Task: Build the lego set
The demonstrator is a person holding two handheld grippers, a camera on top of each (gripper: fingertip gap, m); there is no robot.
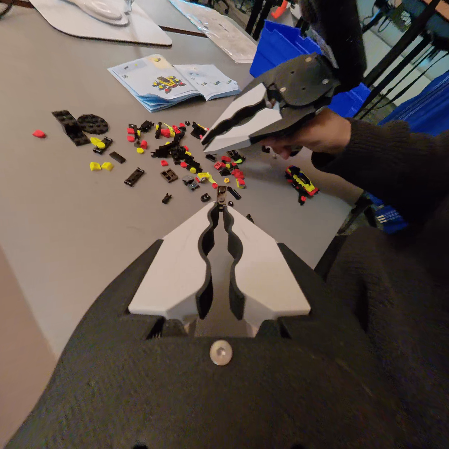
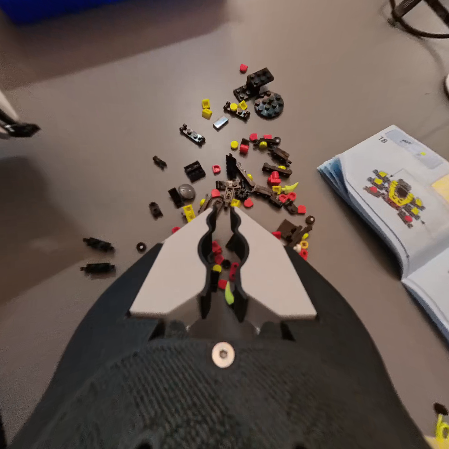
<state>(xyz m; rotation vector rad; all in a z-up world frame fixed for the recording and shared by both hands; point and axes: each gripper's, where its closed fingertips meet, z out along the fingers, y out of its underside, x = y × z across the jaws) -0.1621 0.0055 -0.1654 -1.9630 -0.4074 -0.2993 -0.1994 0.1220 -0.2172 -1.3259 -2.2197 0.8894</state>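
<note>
Where the left hand-held gripper (image 1: pixel 220 205) ends, its two fingertips pinch one end of a small dark studded plate (image 1: pixel 221 194), two studs long, which sticks out forward above the grey counter (image 1: pixel 60 218).

Item, loose toy bricks (image 1: pixel 170 150): black, red and yellow, scattered over the counter ahead of both tools.

Item, right hand-held gripper (image 2: pixel 223 206): fingertips narrowly apart, low over a dark jointed cluster of pieces (image 2: pixel 230 192) with a small black gear; whether they press on it cannot be told.

Item, open instruction booklet (image 1: pixel 175 82): pale blue pages, beyond the bricks.

Left wrist view only: a part-built black, yellow and red model (image 1: pixel 301 182) apart from the pile, a blue bin (image 1: pixel 279 48) at the counter's edge, the hand (image 1: pixel 313 136) in a dark sleeve holding the right tool, a white board (image 1: pixel 109 26) at the far side.

Right wrist view only: red and yellow bricks and a lime curved piece (image 2: pixel 228 295) lying under the fingers.
</note>
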